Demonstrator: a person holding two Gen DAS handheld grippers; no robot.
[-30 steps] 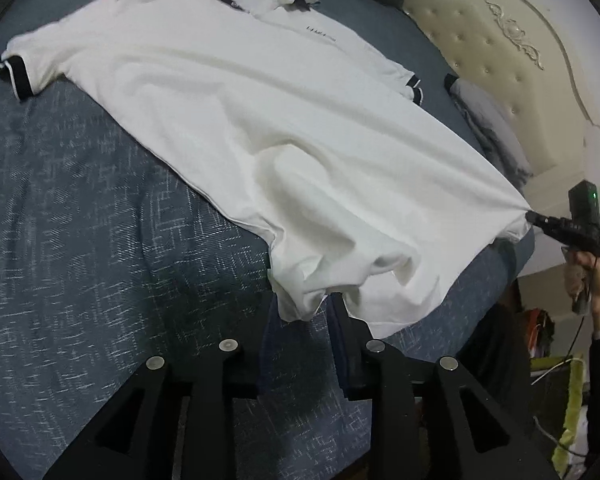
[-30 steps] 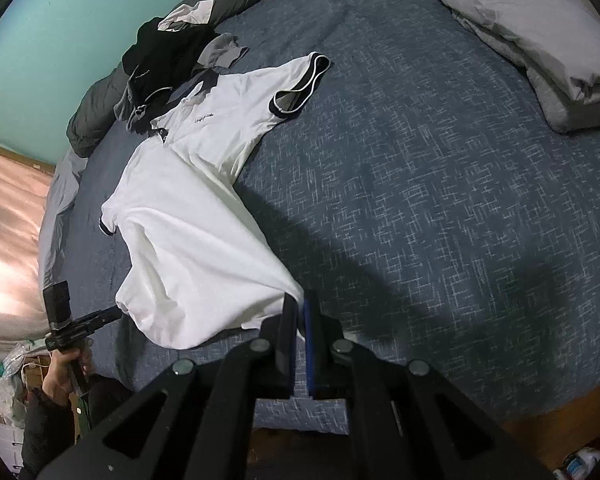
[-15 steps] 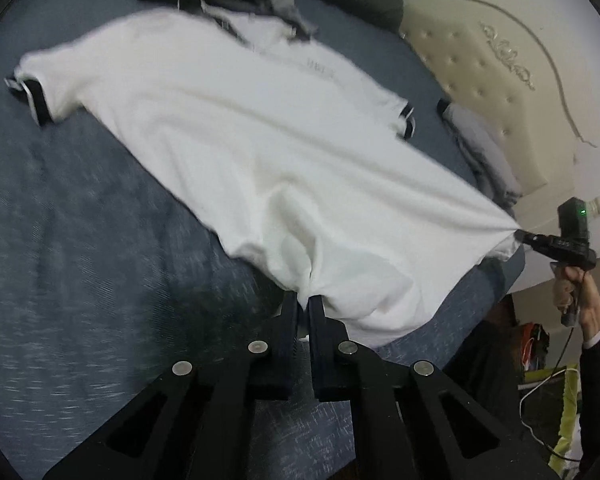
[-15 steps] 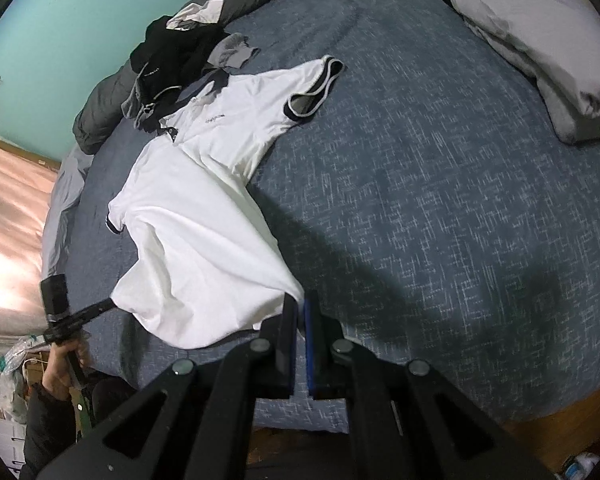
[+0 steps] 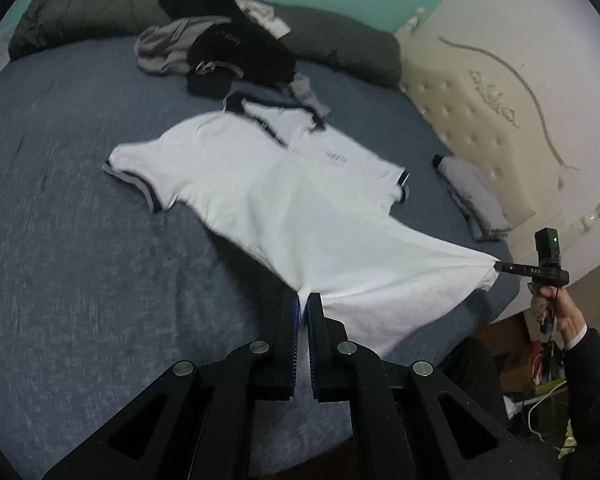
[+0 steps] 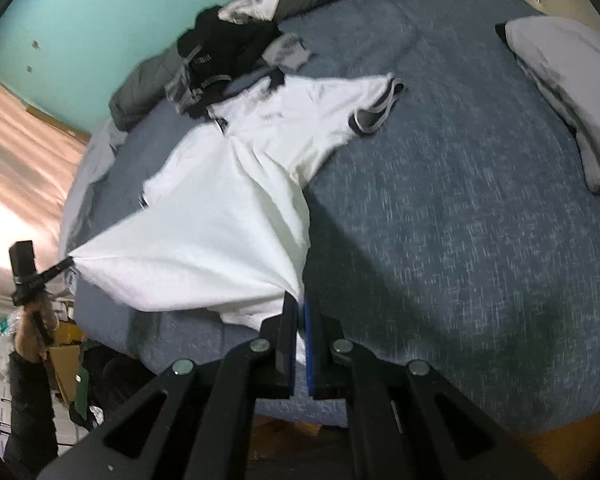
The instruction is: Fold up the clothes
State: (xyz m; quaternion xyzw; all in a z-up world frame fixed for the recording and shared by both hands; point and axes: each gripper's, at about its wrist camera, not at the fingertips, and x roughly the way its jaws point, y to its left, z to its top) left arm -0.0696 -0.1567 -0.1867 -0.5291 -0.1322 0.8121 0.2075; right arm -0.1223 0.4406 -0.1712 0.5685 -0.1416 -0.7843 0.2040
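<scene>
Left wrist: L tool point(image 5: 303, 300) & R tool point(image 6: 300, 306) each clamped on white polo point(image 5: 300, 208) hem corners.

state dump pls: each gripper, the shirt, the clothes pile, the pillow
left gripper: shut on white polo shirt hem corner
right gripper: shut on the other hem corner
white polo shirt: unfolded, hem lifted taut, top on bed
clothes pile: heaped, unfolded
pillow: flat on bed
</scene>
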